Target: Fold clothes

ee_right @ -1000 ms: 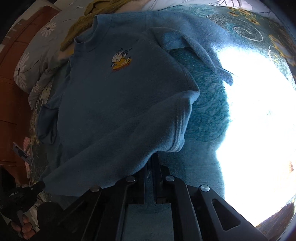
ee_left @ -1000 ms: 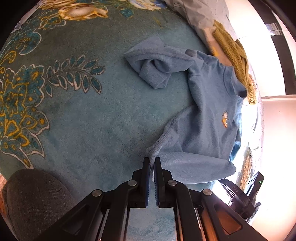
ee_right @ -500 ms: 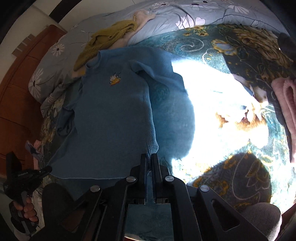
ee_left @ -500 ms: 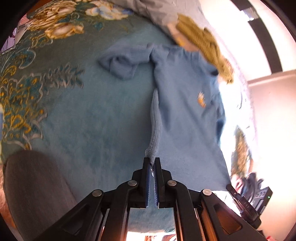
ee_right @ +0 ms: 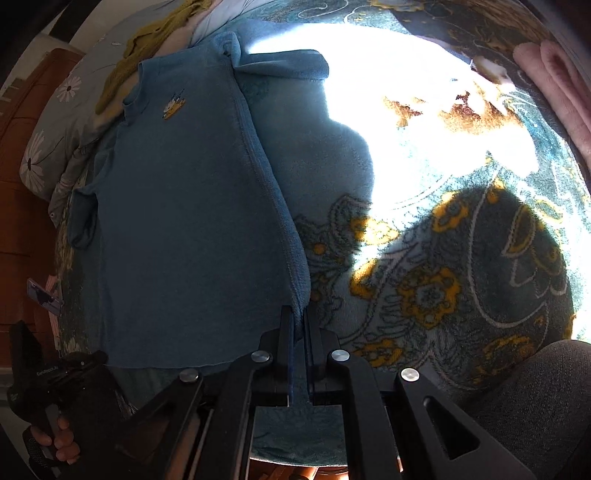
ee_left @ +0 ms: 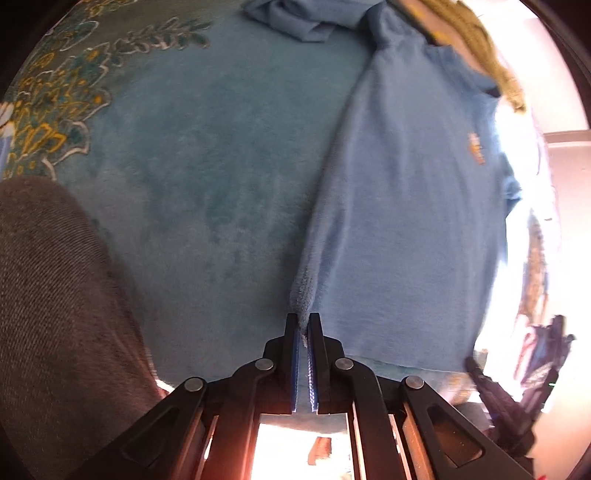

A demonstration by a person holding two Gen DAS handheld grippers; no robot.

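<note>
A blue sweatshirt with a small orange chest print lies stretched out on a teal floral blanket. My left gripper is shut on the sweatshirt's hem corner. My right gripper is shut on the other hem corner of the same sweatshirt. One sleeve lies crumpled at the far end, and the other sleeve spreads sideways near the collar. The other hand-held gripper shows at each view's lower edge.
A yellow-green garment and a flowered pillow lie beyond the collar. A pink folded item sits at the far right. My grey-trousered knee is close beside the left gripper. Bright sunlight falls across the blanket.
Both grippers have pulled the hem back toward me, stretching the sweatshirt straight and flat. The folded lower edge has opened out and the garment now lies lengthwise.
</note>
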